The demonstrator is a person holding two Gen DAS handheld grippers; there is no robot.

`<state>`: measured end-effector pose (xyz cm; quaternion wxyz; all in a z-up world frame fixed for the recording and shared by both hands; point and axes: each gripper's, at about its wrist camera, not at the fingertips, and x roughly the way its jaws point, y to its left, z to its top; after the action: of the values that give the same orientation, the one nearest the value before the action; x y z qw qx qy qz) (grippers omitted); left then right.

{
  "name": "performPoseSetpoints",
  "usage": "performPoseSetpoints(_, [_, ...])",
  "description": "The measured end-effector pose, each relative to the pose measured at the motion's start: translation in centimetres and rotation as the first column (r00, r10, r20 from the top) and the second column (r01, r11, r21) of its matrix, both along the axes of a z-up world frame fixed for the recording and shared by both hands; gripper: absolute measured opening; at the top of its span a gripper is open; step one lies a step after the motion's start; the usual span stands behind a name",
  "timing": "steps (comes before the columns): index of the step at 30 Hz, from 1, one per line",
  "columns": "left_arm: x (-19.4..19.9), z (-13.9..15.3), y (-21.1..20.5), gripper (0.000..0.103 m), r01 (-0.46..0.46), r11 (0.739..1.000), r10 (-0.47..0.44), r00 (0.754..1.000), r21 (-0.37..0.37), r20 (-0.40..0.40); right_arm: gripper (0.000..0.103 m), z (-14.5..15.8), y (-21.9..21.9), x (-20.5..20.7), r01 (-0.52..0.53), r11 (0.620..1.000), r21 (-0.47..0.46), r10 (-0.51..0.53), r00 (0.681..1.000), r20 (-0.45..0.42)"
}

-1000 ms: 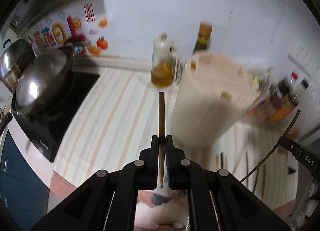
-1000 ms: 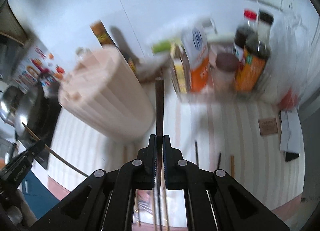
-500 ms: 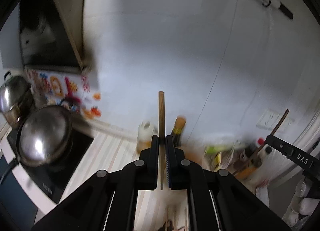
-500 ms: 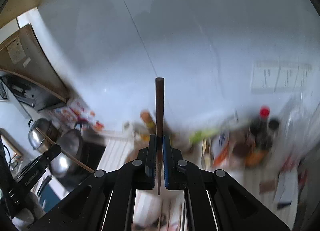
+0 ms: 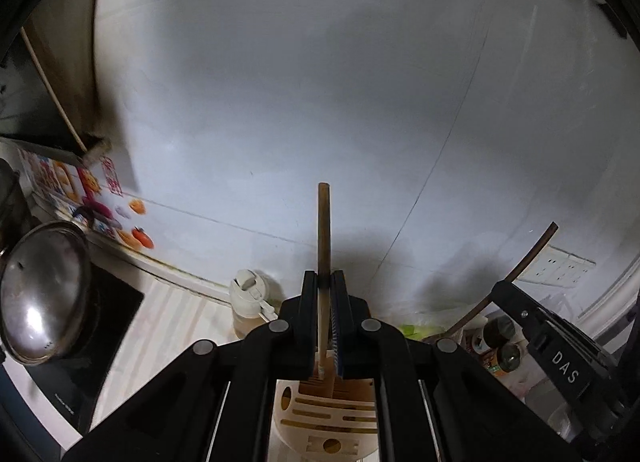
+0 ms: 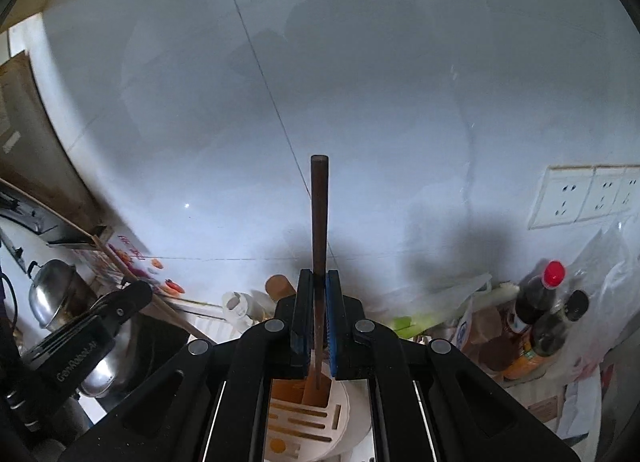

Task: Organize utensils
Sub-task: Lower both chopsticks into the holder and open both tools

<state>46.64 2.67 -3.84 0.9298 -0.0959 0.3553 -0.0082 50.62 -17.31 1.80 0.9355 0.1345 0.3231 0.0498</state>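
My left gripper [image 5: 323,282] is shut on a light brown chopstick [image 5: 323,229] that stands upright, its lower end over the slotted top of the cream utensil holder [image 5: 328,422]. My right gripper [image 6: 316,282] is shut on a dark brown chopstick [image 6: 319,217], also upright, its lower tip just above an open compartment of the same holder [image 6: 304,418]. The right gripper and its dark chopstick [image 5: 516,270] show at the right of the left wrist view. The left gripper [image 6: 80,346] shows at the left of the right wrist view.
A steel pot lid [image 5: 40,294] sits on the black cooktop [image 5: 116,302] at left. An oil jar [image 5: 248,306] stands by the tiled wall. Sauce bottles [image 6: 536,302] and bags crowd the right. Wall sockets [image 6: 588,197] are at right.
Both grippers tilted up from looking down at the counter to facing the wall. The holder went from ahead of them to below the fingers, with both chopstick ends now over its top.
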Motion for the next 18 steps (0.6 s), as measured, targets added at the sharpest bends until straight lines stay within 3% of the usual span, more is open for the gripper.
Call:
performPoseSetpoints(1, [0.3, -0.5, -0.1, 0.004, 0.001, 1.0, -0.002, 1.0, -0.002, -0.012, 0.006, -0.5, 1.5, 0.9, -0.002, 1.0, 0.001, 0.002, 1.0, -0.011])
performPoseSetpoints(2, [0.7, -1.0, -0.3, 0.004, 0.008, 1.0, -0.008, 1.0, -0.007, -0.026, 0.006, -0.9, -0.9, -0.1, -0.005, 1.0, 0.002, 0.005, 1.0, -0.023])
performPoseSetpoints(5, [1.4, -2.2, -0.7, 0.004, 0.021, 1.0, -0.021, 0.998, -0.005, -0.062, 0.006, -2.4, -0.4, 0.4, -0.017, 1.0, 0.01, 0.017, 0.998, -0.063])
performPoseSetpoints(13, [1.8, -5.1, -0.9, 0.004, 0.059, 0.998, -0.061, 0.985, -0.014, -0.164, 0.006, -6.6, 6.4, 2.7, -0.066, 0.998, 0.005, 0.066, 0.988, -0.139])
performPoseSetpoints(18, [1.7, -6.7, -0.4, 0.006, 0.08, 0.995, -0.093, 0.964, -0.065, -0.248, 0.006, -9.7, 6.4, 2.8, -0.106, 0.994, 0.021, 0.109, 0.972, -0.21])
